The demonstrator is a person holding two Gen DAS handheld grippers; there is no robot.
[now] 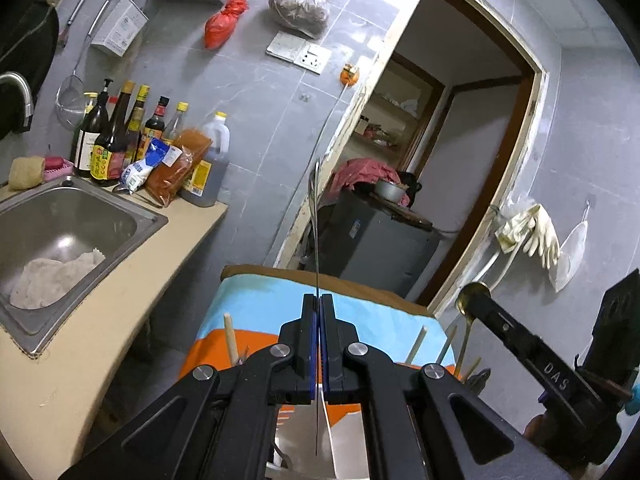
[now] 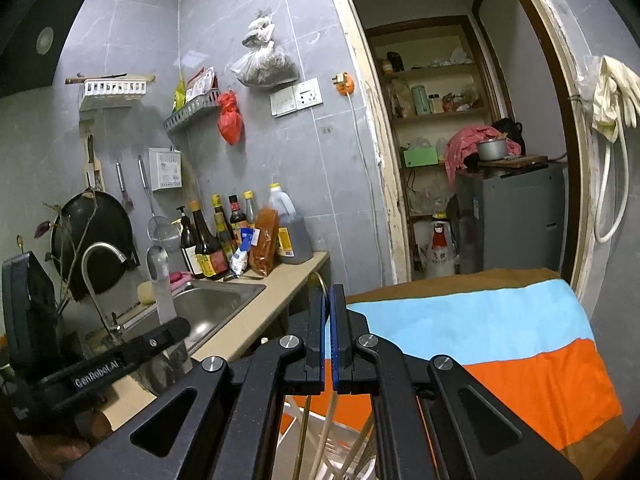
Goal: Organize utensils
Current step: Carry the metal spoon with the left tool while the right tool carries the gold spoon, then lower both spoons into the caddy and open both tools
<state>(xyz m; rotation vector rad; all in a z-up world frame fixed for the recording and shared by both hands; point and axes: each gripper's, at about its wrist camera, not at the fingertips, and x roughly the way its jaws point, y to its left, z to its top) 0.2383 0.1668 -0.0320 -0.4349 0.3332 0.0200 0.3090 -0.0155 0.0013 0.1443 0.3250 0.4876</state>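
Note:
My left gripper point(image 1: 319, 300) is shut on a silver spoon point(image 1: 316, 216), seen edge-on and standing upright; its bowl points up and its handle runs down between the jaws. In the right wrist view the same silver spoon point(image 2: 158, 276) sticks up from the left gripper point(image 2: 170, 326). My right gripper point(image 2: 330, 294) is shut on a gold spoon point(image 2: 316, 280); its gold bowl point(image 1: 474, 294) shows in the left wrist view above the right gripper point(image 1: 486, 306). Chopsticks point(image 1: 231, 340) and other utensils stand upright below both grippers, over a table with a striped cloth point(image 2: 500, 340).
A steel sink point(image 1: 60, 220) with a rag is at the left, with a tap point(image 2: 100, 280) and sauce bottles point(image 1: 120, 136) behind it. A doorway point(image 2: 460, 160) opens ahead with a grey cabinet point(image 2: 512, 216). White utensil holder parts point(image 1: 348, 440) lie under the left gripper.

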